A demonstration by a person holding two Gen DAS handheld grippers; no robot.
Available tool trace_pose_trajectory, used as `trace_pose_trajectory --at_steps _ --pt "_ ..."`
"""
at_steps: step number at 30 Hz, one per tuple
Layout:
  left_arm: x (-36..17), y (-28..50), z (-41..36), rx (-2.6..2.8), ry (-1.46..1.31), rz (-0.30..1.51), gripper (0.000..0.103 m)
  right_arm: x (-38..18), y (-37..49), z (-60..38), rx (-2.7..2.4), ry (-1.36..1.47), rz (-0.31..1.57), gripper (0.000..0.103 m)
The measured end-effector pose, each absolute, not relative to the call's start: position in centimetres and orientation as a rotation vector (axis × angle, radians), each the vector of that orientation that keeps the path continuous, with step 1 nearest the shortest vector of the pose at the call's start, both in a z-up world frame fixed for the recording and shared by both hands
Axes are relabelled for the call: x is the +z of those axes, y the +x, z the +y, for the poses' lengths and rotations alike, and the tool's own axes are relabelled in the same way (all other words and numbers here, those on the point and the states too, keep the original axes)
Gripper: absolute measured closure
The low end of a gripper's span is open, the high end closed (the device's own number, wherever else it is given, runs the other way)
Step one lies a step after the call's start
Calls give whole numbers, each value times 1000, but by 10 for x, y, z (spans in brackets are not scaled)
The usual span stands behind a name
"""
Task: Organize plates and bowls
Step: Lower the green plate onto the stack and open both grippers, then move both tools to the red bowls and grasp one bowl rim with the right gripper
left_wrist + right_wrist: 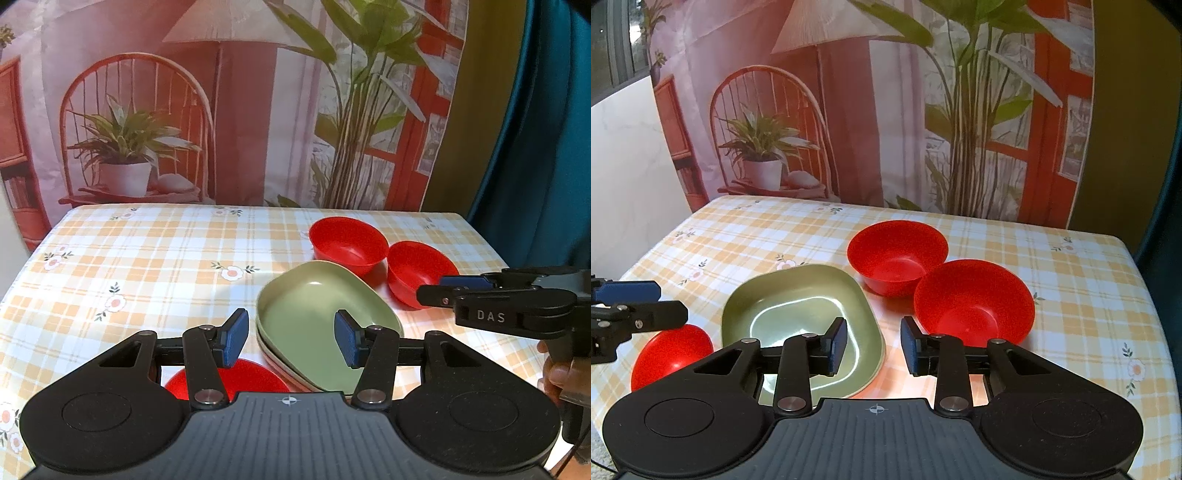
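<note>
1. The left half of the table (122,258) lies bare.
2. Plates (798,295), two bowls (897,254) touching, and a third bowl (670,350) crowd the near right.

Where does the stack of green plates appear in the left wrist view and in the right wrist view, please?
Left wrist: the green plates lie right of centre, partly behind the left gripper.
Right wrist: the stack lies left of centre, behind the right gripper.
Shared landmark: the far red bowl beyond the stack.
</note>
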State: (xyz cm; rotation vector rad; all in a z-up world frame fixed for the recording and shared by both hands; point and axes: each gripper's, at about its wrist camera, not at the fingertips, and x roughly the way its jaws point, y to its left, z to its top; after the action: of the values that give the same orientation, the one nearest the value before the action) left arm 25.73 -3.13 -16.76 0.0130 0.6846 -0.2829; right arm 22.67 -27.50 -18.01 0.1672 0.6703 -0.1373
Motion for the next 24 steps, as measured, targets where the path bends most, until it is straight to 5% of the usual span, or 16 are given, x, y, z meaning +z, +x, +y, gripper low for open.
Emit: trace_pose_trajectory --at_steps 24 --pt "-158 346 -32 -283 -3 648 50 -170 286 -332 -184 145 674 73"
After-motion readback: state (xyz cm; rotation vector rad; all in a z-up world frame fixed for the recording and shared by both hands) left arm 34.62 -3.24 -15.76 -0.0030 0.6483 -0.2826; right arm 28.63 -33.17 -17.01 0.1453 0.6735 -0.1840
